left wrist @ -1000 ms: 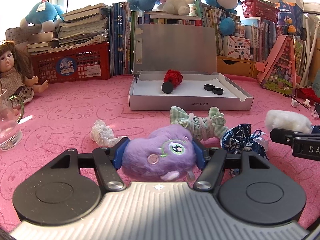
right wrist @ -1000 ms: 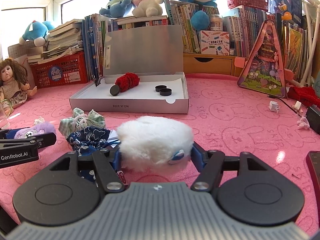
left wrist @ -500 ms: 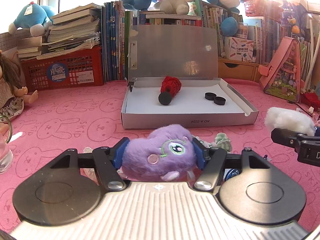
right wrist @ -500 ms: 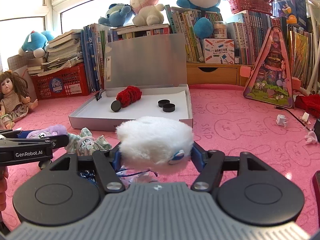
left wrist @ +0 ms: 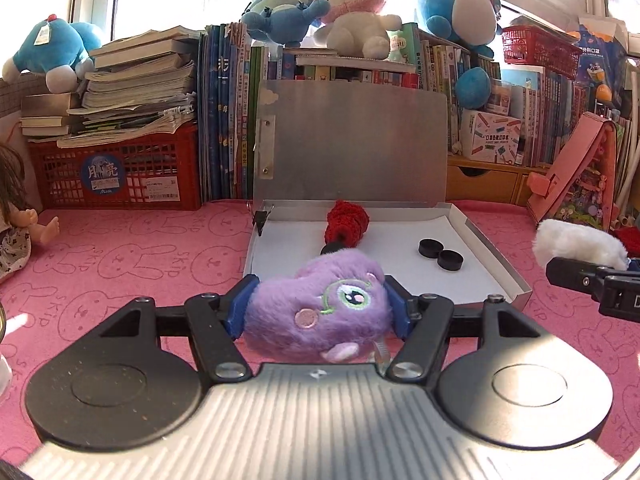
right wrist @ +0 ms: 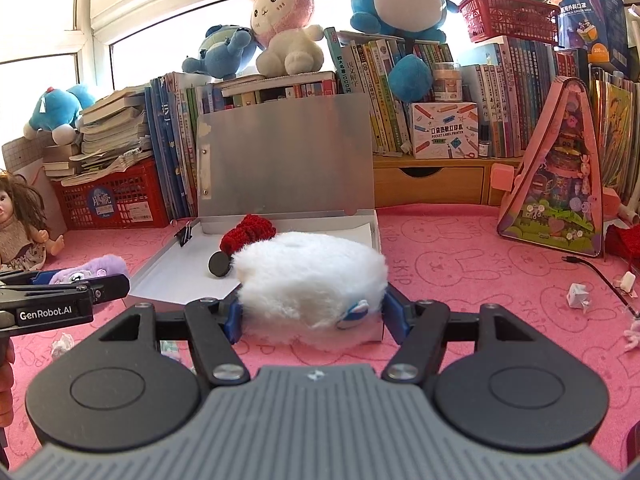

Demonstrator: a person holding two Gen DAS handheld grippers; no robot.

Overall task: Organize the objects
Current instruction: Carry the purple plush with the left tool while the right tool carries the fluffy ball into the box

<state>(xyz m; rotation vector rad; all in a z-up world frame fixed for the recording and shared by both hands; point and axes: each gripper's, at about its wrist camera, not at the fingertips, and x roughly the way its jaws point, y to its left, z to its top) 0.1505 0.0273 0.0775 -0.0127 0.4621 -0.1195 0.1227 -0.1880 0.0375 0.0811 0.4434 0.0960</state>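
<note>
My left gripper (left wrist: 318, 306) is shut on a purple plush toy (left wrist: 320, 312) with a green eye, held above the pink mat just before the front wall of the open white box (left wrist: 472, 280). My right gripper (right wrist: 312, 314) is shut on a white fluffy plush (right wrist: 310, 280), raised over the box's (right wrist: 168, 276) near right corner. Inside the box lie a red knitted piece (left wrist: 347, 222) with a black disc under it and two more black discs (left wrist: 439, 254). The white plush (left wrist: 576, 242) shows at the right of the left wrist view, the purple toy (right wrist: 90, 270) at the left of the right wrist view.
The box's grey lid (left wrist: 352, 144) stands upright behind it, a black binder clip (left wrist: 262, 216) at its left corner. Books, a red crate (left wrist: 116, 174) and plush toys line the back. A doll (right wrist: 20, 224) sits far left. A pink triangular toy house (right wrist: 560, 184) stands right; paper scraps (right wrist: 578, 296) lie on the mat.
Both grippers have risen and moved forward toward the box with their toys still held. The hair ties and cloth scraps on the mat have dropped out of the left wrist view.
</note>
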